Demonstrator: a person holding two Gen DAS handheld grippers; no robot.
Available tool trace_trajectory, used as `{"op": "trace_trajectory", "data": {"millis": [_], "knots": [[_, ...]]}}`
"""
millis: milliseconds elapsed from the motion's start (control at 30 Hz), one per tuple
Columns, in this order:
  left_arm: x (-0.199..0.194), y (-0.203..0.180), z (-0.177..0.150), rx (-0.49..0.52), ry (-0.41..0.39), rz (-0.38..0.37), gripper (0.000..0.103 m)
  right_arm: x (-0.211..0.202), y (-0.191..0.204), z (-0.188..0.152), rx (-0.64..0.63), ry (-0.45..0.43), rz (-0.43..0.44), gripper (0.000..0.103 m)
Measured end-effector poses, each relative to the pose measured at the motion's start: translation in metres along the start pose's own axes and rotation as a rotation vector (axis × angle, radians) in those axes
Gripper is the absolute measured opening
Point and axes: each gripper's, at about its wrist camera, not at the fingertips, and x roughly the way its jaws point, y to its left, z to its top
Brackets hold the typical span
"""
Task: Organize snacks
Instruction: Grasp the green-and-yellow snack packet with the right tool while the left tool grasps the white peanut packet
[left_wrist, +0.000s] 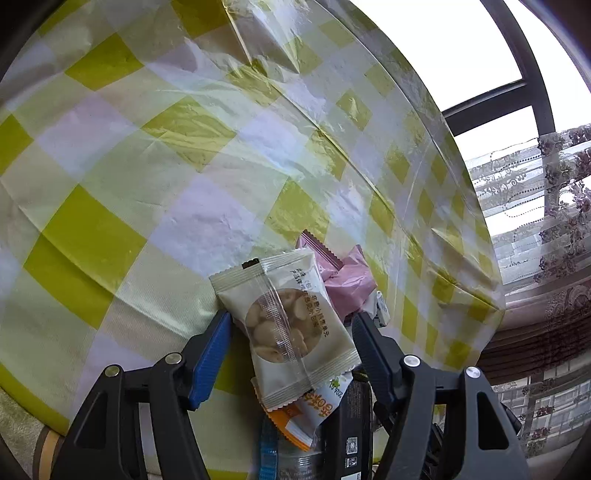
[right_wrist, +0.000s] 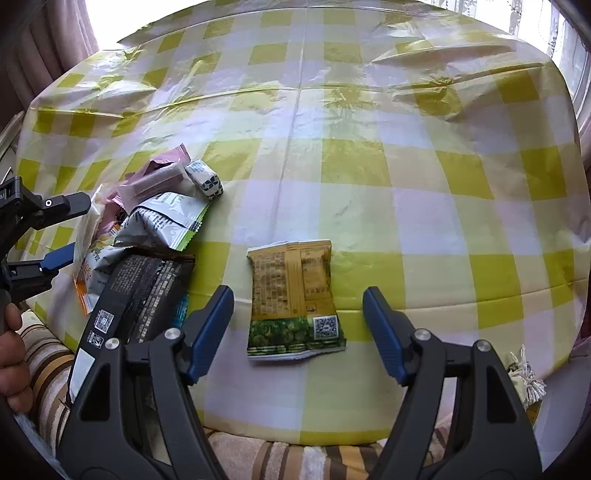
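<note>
In the left wrist view a clear-windowed nut packet (left_wrist: 286, 326) lies on top of a snack pile, between the open jaws of my left gripper (left_wrist: 291, 319). Under it are a pink wrapper (left_wrist: 347, 277), an orange-and-white packet (left_wrist: 314, 406) and a black pack (left_wrist: 351, 424). In the right wrist view a yellow-and-green snack packet (right_wrist: 293, 301) lies flat on the checked tablecloth (right_wrist: 369, 166), between the open jaws of my right gripper (right_wrist: 298, 295). The pile (right_wrist: 147, 229) lies to its left, with the left gripper (right_wrist: 77, 227) at it.
A small blue-and-white wrapped sweet (right_wrist: 204, 179) sits at the pile's far edge. A striped cloth (right_wrist: 277, 458) lies below the table's front edge. A small white bundle (right_wrist: 526, 373) sits at the right edge. Windows and curtains (left_wrist: 546, 206) stand beyond the table.
</note>
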Motion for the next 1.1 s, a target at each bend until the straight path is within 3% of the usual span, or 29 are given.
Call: {"op": "trace_trajectory", "data": {"millis": [133,333,433,633,1100], "knots": [[0.007,-0.012,0.003,0.052,-0.009,0.040,0.067,0.003,0.000,0.001,0.000,-0.001,0.004,0.075],[0.015,-0.029,-0.002,0.207,-0.031,0.128,0.054,0.001,0.001,-0.001,-0.009,-0.008,-0.003,0.075],[0.015,-0.034,-0.008,0.269,-0.055,0.161,0.050,0.000,0.001,-0.001,-0.010,-0.014,-0.009,0.064],[0.011,-0.033,-0.013,0.291,-0.081,0.177,0.048,-0.003,0.000,-0.003,-0.008,-0.025,-0.004,0.050],[-0.005,-0.038,-0.027,0.347,-0.139,0.183,0.047,-0.007,0.001,-0.006,-0.003,-0.043,-0.002,0.045]]}}
